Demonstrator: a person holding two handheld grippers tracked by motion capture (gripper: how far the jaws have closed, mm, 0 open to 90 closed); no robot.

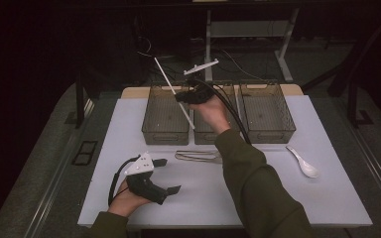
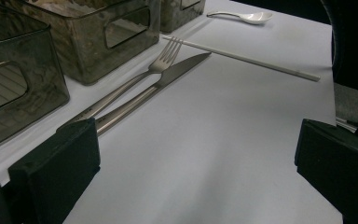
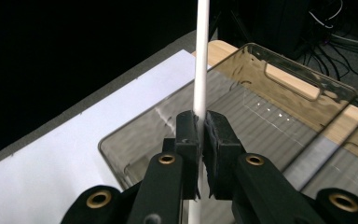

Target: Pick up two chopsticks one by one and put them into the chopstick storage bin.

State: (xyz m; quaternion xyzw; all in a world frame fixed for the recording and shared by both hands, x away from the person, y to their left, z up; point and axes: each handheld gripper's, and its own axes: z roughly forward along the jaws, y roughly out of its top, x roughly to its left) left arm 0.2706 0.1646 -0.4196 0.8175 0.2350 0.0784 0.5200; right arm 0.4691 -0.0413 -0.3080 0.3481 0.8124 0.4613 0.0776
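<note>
Your right gripper [image 3: 199, 135] has its fingers clamped on the white chopstick [image 1: 172, 90] above the far-left bin [image 1: 165, 115], apparently to drop it in, while your left gripper [image 1: 162, 174], fingers wide and empty, waits near the table's [image 1: 258, 193] near edge.

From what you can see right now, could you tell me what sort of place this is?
Probably a lab or workshop bench set up for a cutlery-sorting trial, not a kitchen: a white table carries three smoky plastic bins, cables trail over the dark floor behind, and the right tool holds a white chopstick.
</note>
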